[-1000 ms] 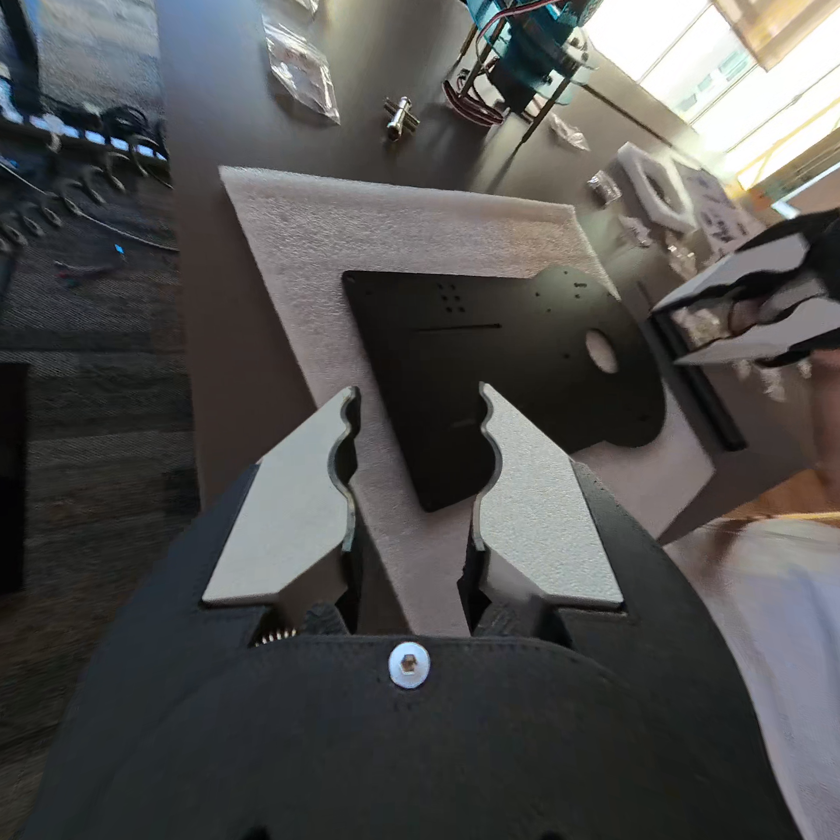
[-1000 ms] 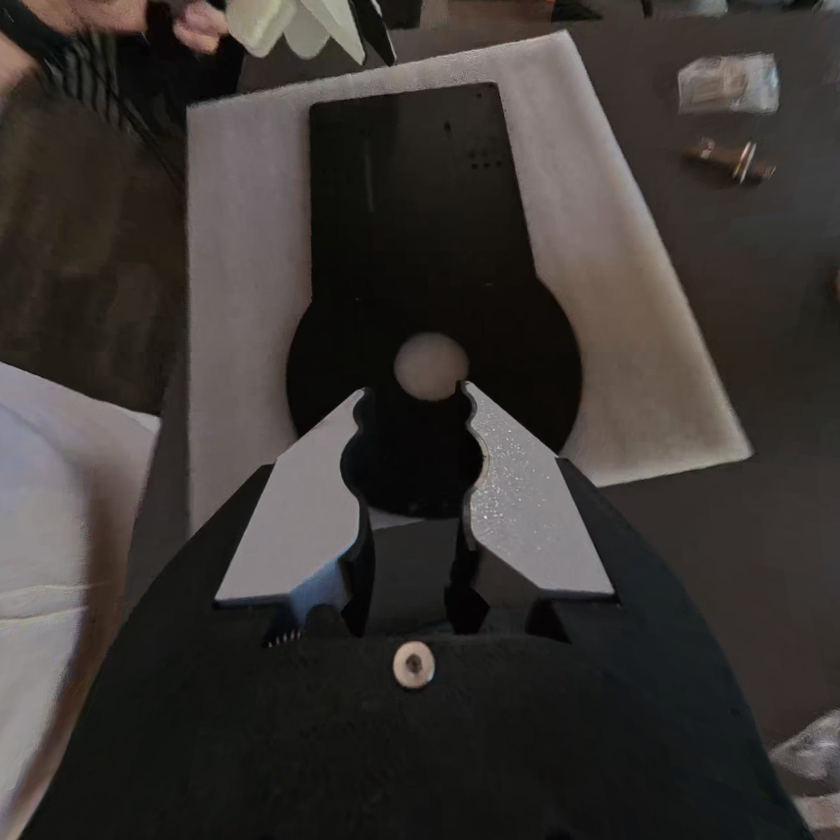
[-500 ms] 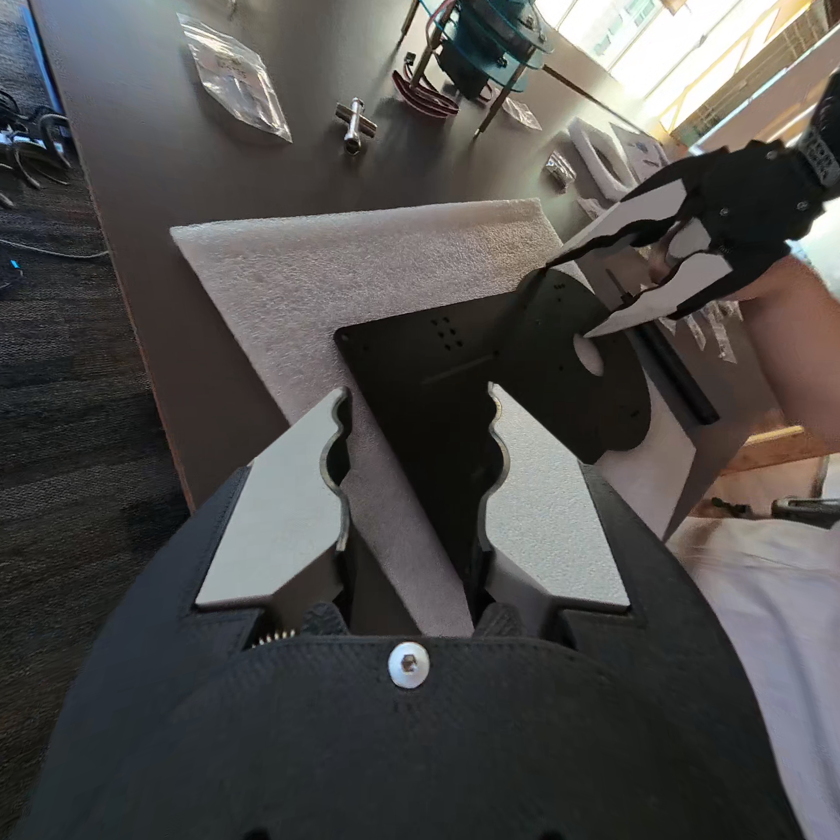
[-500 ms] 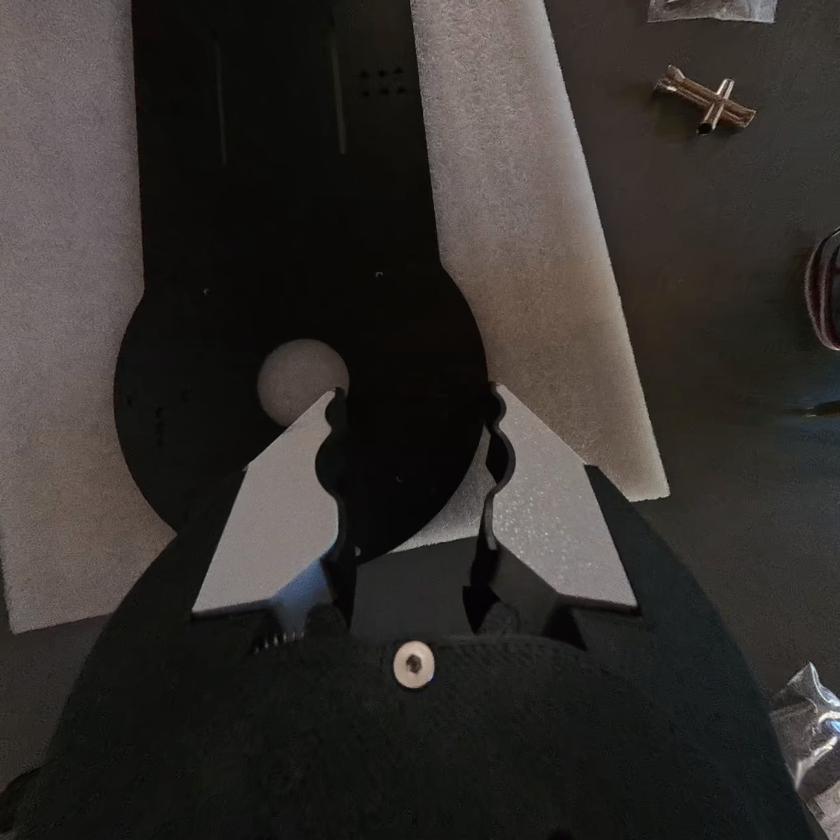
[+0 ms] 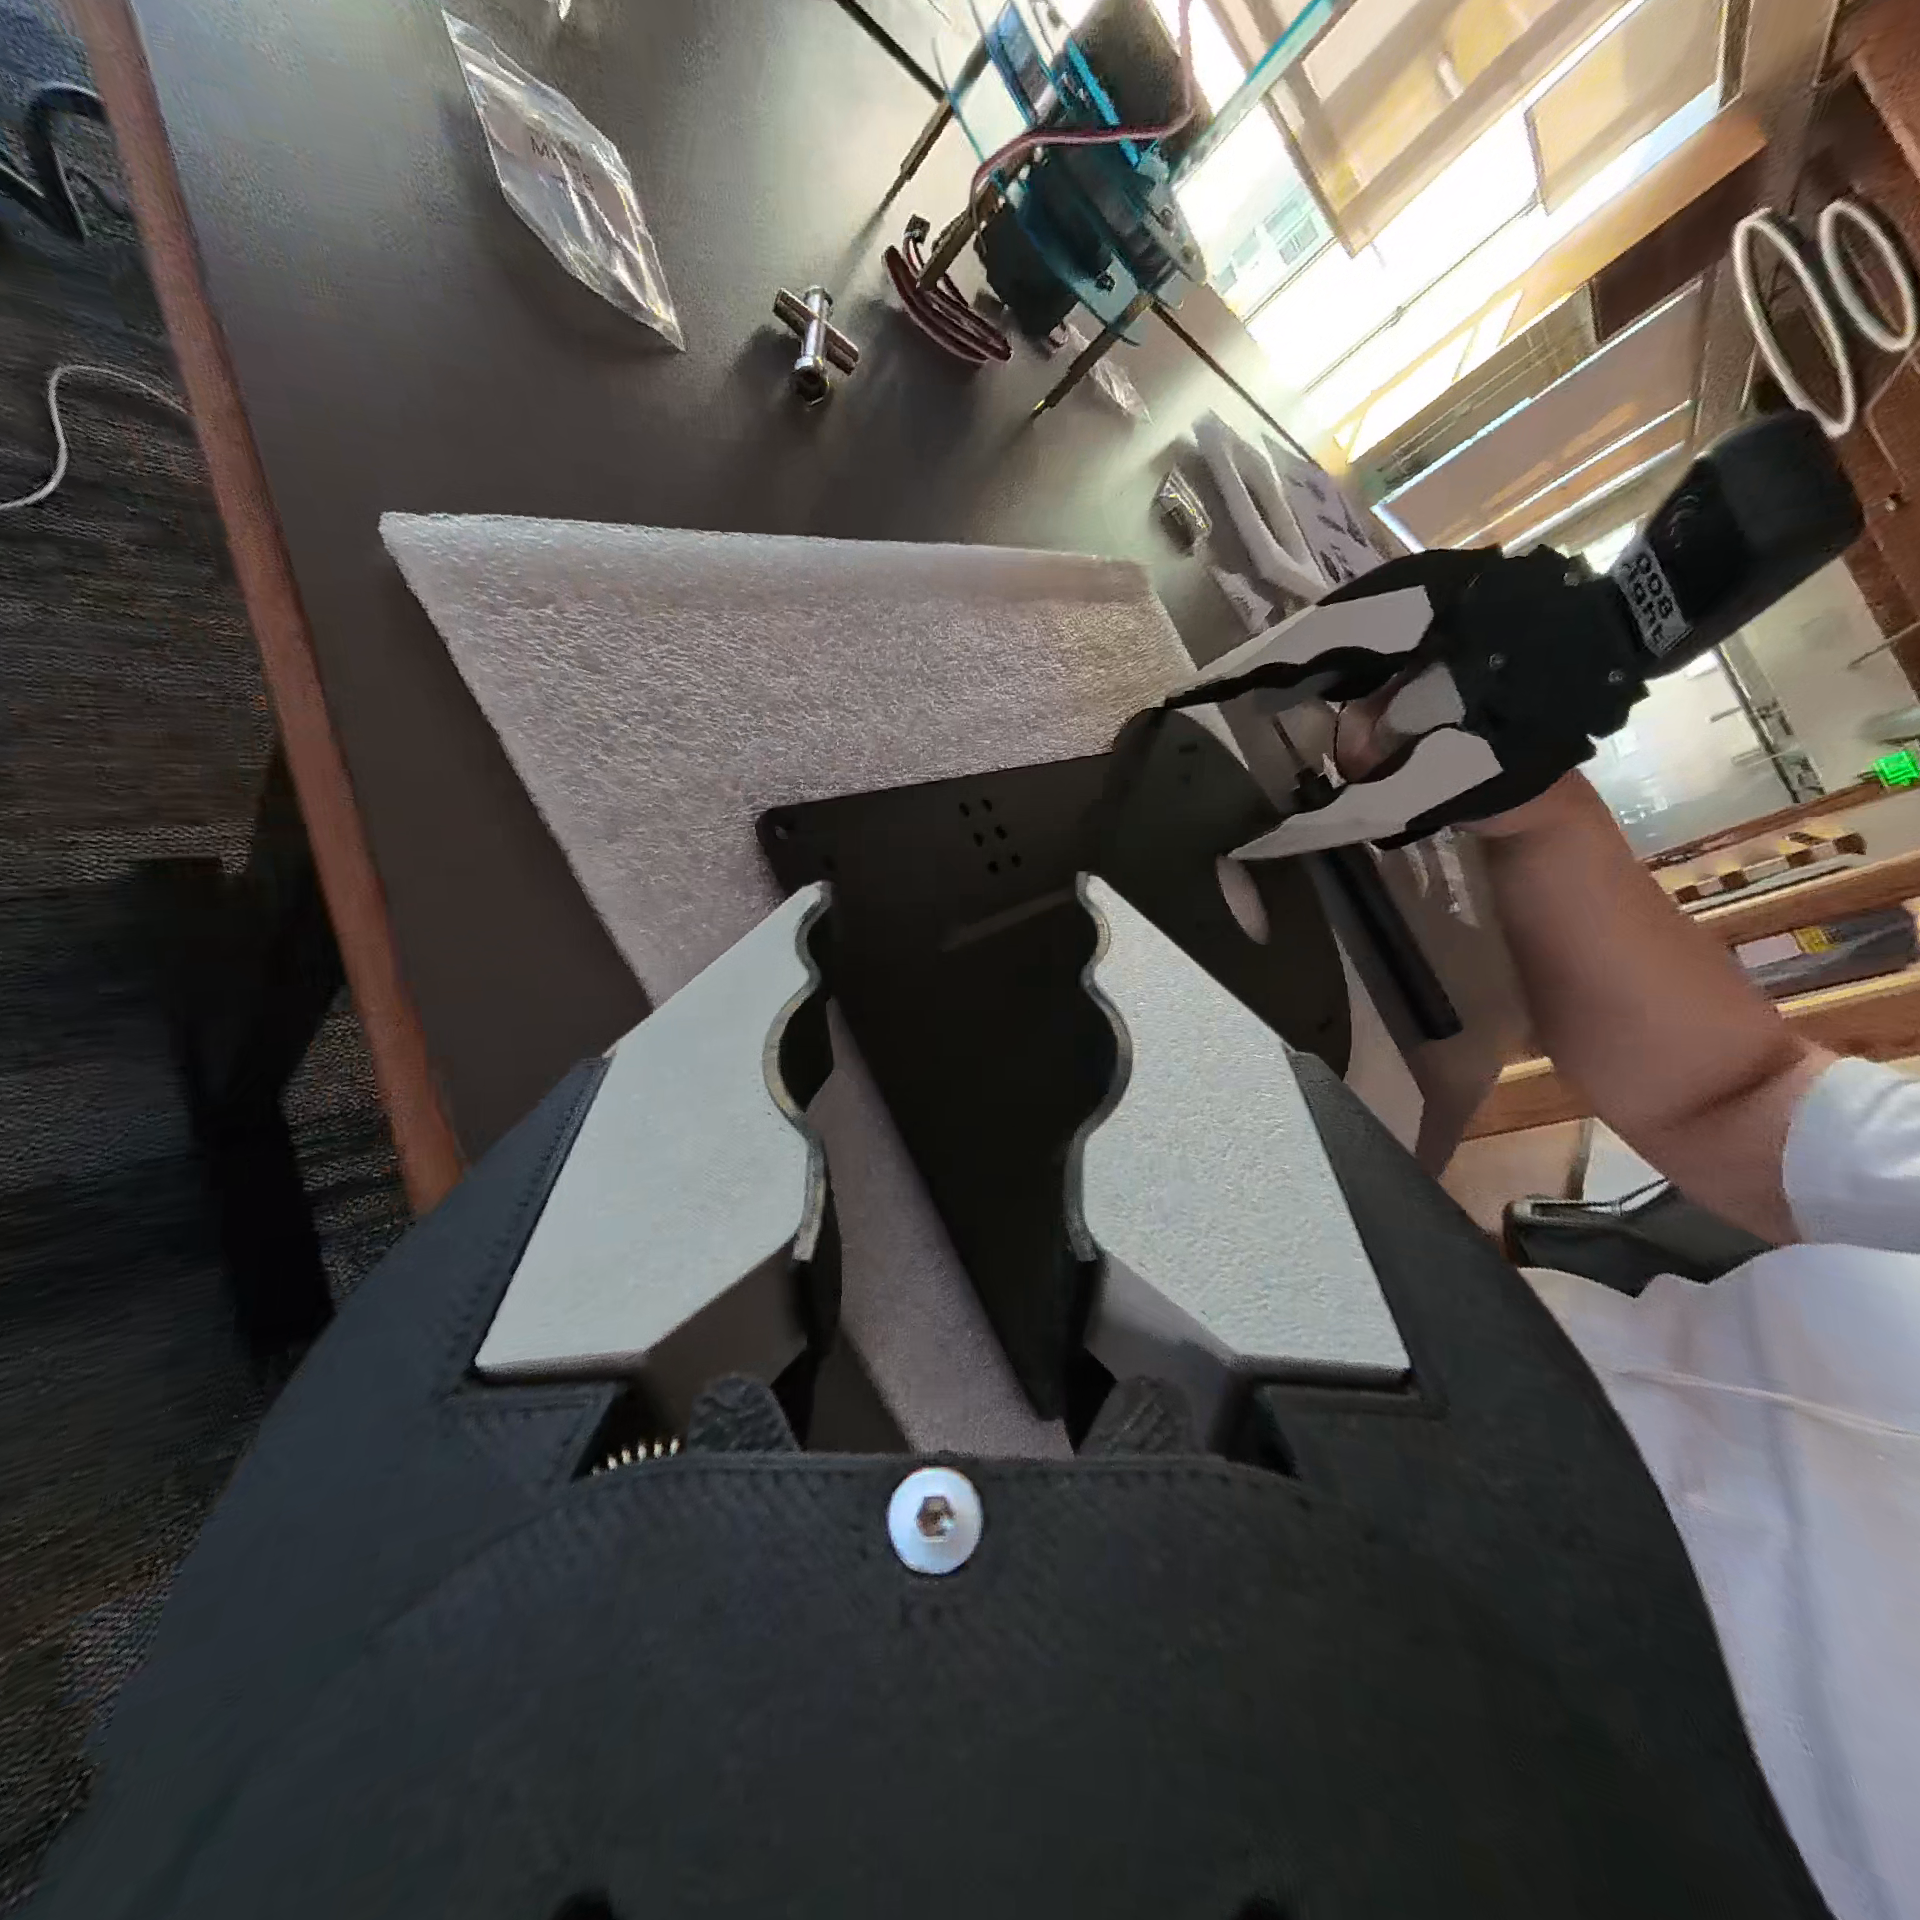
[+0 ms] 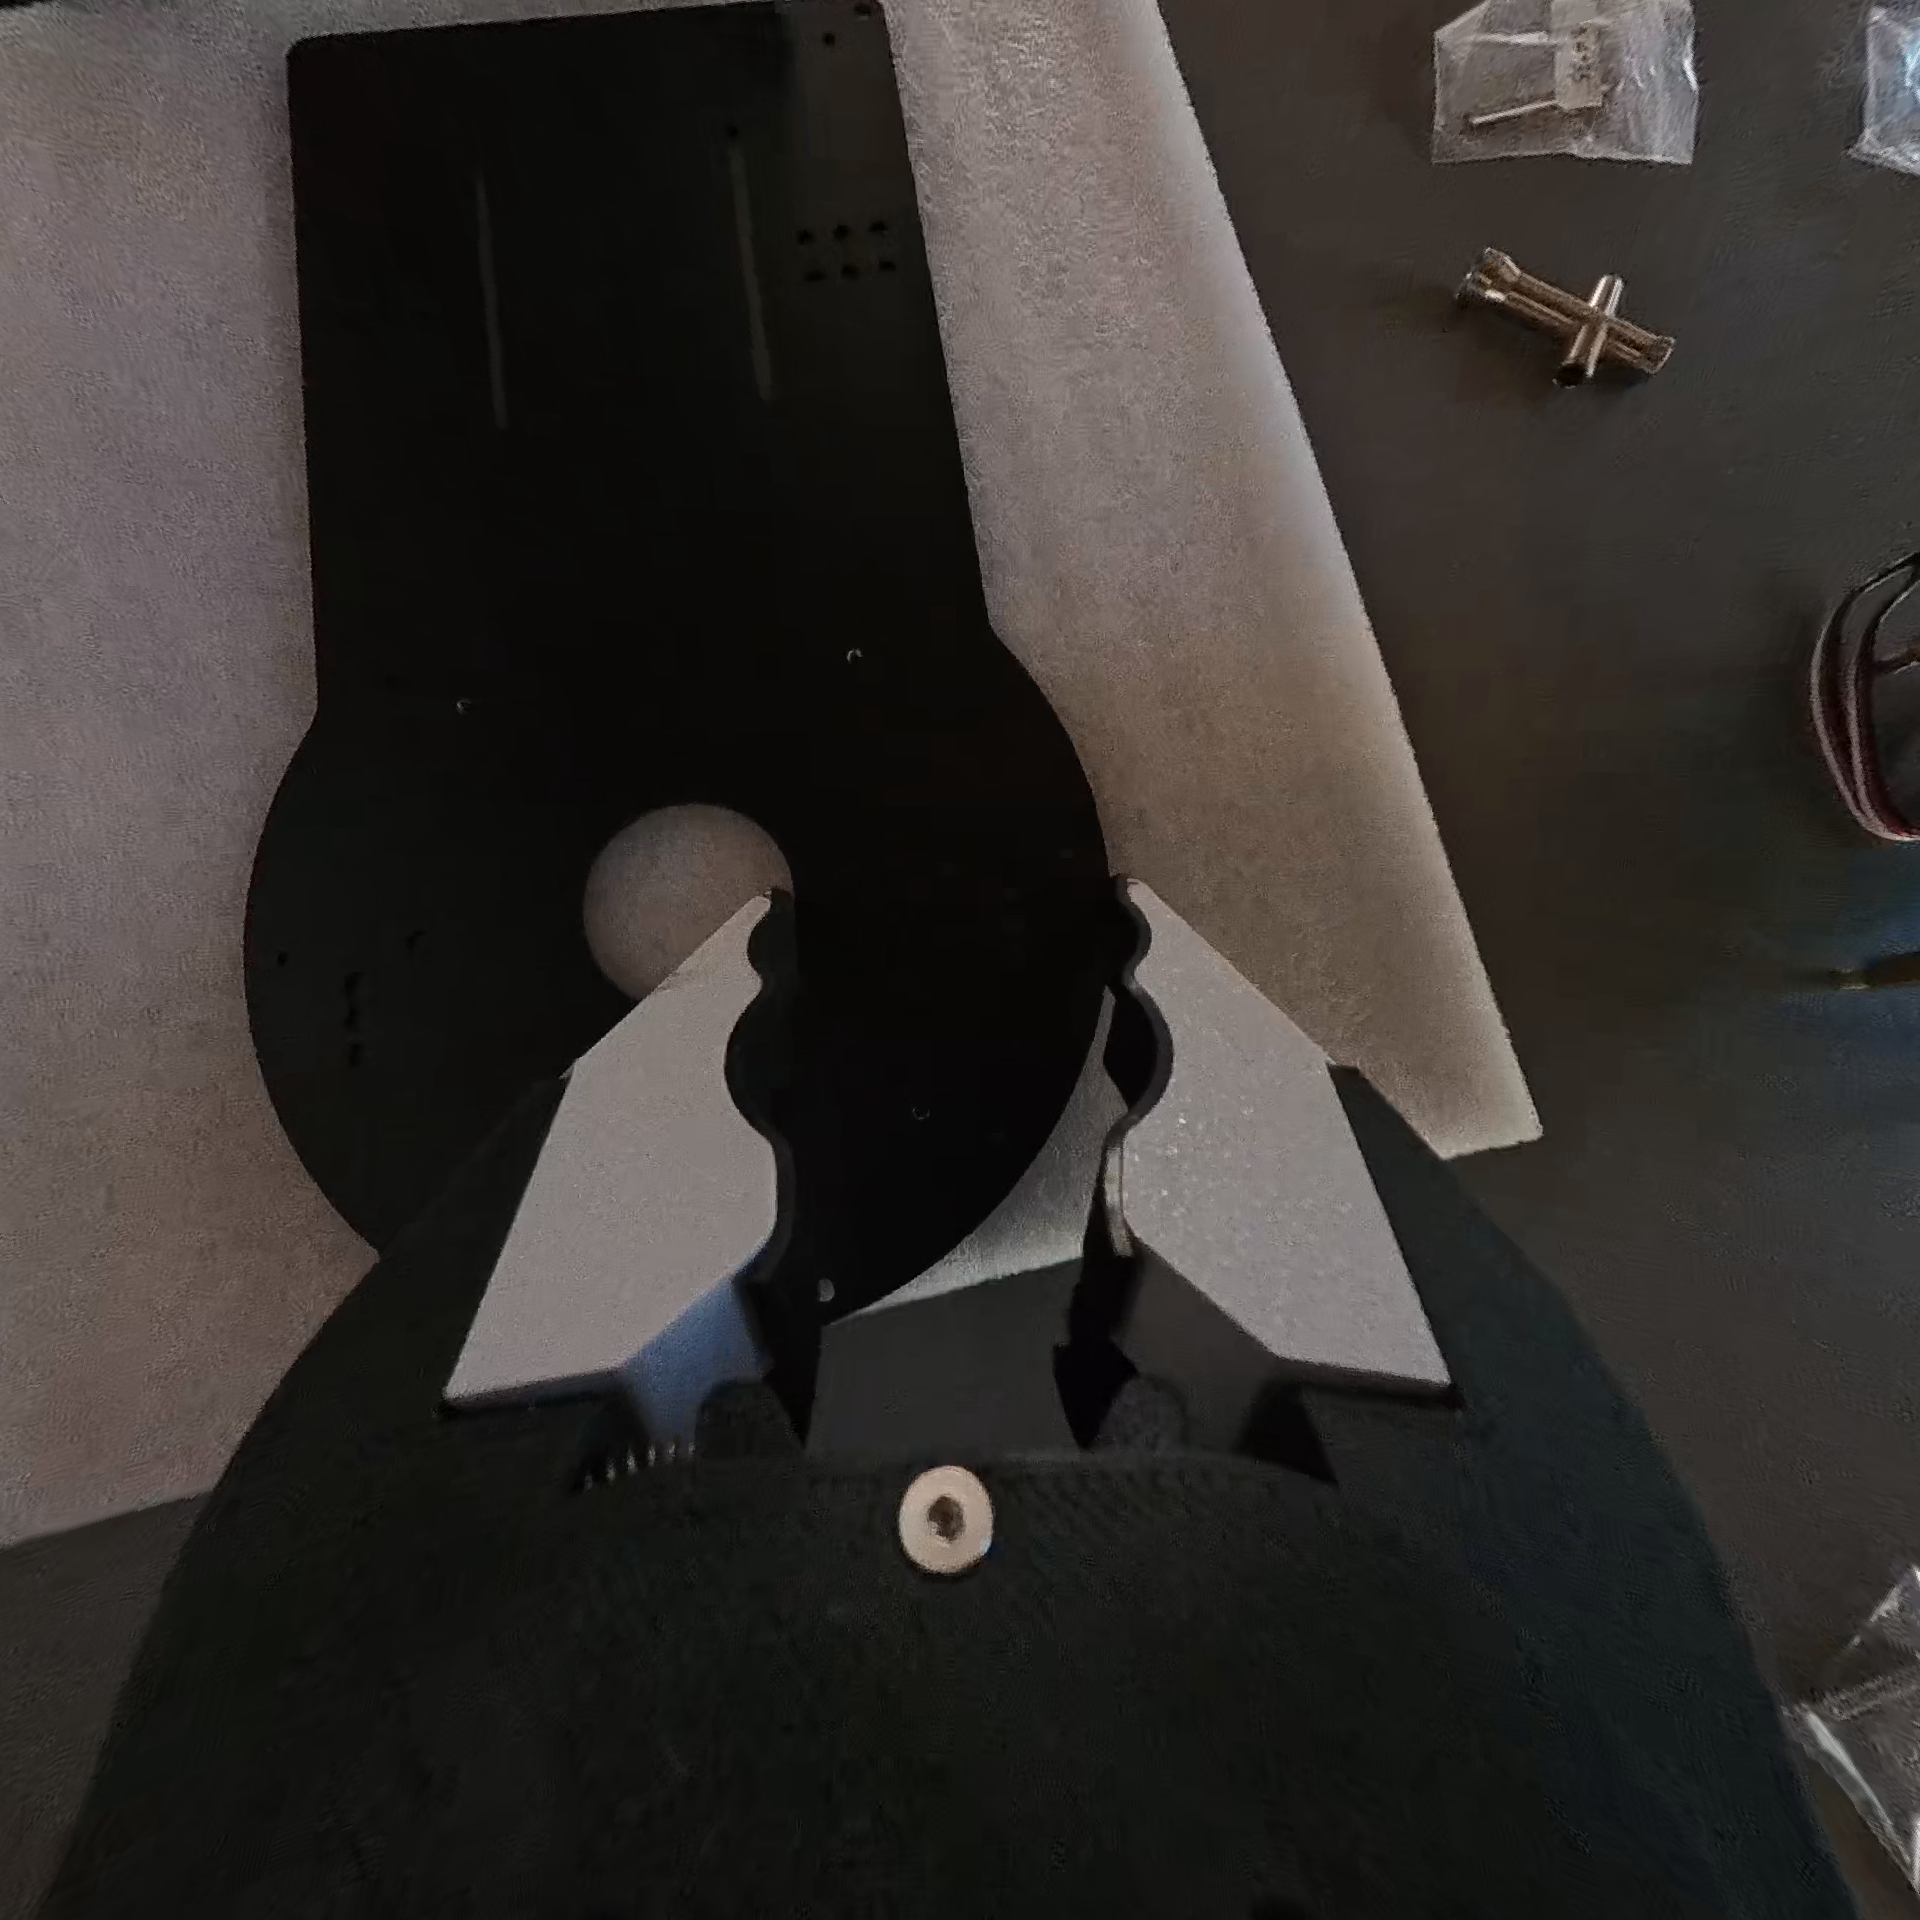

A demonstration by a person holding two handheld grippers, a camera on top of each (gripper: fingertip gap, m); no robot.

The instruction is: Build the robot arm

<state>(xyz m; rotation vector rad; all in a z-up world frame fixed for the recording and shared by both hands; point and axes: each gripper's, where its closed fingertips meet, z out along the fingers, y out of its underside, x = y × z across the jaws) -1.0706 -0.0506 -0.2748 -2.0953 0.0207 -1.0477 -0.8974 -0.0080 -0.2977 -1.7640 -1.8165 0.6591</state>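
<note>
One black plate (image 6: pixel 623 520), one white foam sheet (image 6: pixel 1195 623), one cross-shaped metal wrench (image 6: pixel 1569 322), two tools (image 5: pixel 951 894) (image 6: pixel 951 904)

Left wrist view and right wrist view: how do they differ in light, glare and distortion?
Left wrist view: strong glare from the windows at upper right, wide-angle bending at the table edge, foam sheet sharp. Right wrist view: dim and even, no glare, the black plate nearly without detail, the cross-shaped metal tool slightly soft.
</note>
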